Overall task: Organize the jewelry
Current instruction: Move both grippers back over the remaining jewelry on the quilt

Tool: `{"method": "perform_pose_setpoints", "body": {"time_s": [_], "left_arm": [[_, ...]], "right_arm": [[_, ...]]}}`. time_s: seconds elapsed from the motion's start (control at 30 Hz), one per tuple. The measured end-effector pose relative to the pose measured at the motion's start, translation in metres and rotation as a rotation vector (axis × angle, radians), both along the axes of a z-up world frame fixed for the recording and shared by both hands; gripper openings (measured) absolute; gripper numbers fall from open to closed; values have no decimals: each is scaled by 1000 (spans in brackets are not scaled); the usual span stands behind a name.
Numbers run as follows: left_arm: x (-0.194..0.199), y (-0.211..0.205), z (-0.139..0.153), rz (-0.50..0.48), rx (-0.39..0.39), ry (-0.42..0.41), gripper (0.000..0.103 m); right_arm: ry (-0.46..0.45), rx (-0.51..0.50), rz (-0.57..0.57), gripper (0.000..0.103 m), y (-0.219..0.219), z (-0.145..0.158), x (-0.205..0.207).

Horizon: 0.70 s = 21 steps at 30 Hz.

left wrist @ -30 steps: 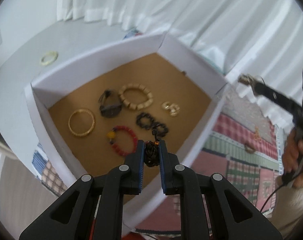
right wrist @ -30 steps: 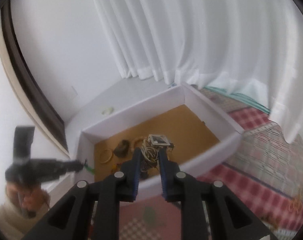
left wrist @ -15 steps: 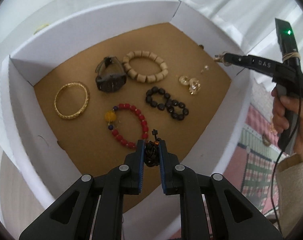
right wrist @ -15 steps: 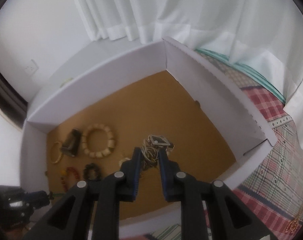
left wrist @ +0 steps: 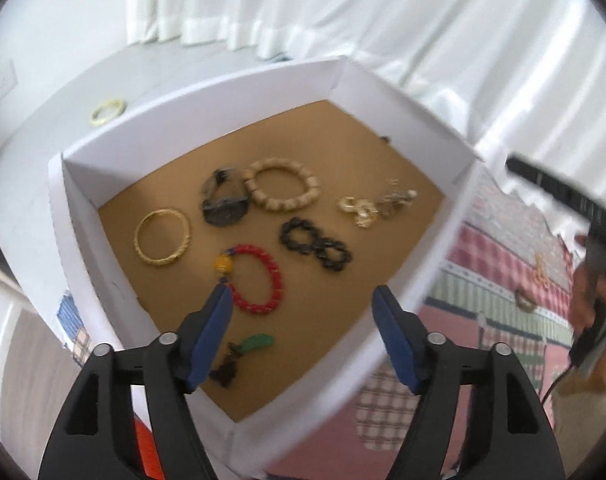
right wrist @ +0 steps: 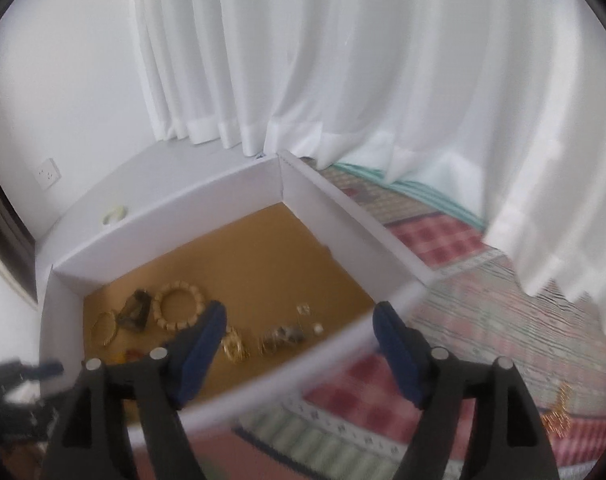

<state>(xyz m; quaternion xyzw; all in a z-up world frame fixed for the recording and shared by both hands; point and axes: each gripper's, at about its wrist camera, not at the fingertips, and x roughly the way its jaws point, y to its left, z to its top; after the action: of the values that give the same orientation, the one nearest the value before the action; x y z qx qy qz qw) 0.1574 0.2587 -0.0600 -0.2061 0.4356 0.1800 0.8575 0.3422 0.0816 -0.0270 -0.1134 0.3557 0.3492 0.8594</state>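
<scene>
A white box [left wrist: 79,208] with a brown floor holds the jewelry. In the left wrist view lie a gold bangle [left wrist: 163,237], a dark watch [left wrist: 225,204], a beige bead bracelet [left wrist: 282,189], a black bead bracelet [left wrist: 315,244], a red bead bracelet [left wrist: 259,278], gold earrings [left wrist: 361,210] and a green pendant with a dark cord [left wrist: 245,354]. My left gripper [left wrist: 303,312] is open and empty above the box's near side. My right gripper [right wrist: 299,326] is open and empty over the box's near wall; a chain tangle [right wrist: 281,336] lies on the floor below it.
A patterned red and green cloth [right wrist: 443,240] covers the surface beside the box, with gold pieces [left wrist: 541,274] on it. A pale ring [left wrist: 109,111] lies on the white ledge behind the box. White curtains [right wrist: 343,80] hang at the back.
Both grippers have opened. The left one let go of the green pendant, which now lies on the box floor. The right one let go of the chain tangle and drew back.
</scene>
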Motion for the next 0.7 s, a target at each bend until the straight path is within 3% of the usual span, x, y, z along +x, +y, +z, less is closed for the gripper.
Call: {"method": "perform_pose_setpoints", "body": {"time_s": [0.3, 0.47, 0.7], "left_arm": [[-2, -113, -2, -218, 6, -30, 86], [6, -178, -22, -362, -17, -5, 86], [13, -246, -37, -507, 17, 43, 86]], "right_arm": [[-5, -53, -40, 78, -113, -56, -102], [11, -89, -159, 78, -185, -80, -137], [15, -72, -346, 78, -267, -90, -165]]}}
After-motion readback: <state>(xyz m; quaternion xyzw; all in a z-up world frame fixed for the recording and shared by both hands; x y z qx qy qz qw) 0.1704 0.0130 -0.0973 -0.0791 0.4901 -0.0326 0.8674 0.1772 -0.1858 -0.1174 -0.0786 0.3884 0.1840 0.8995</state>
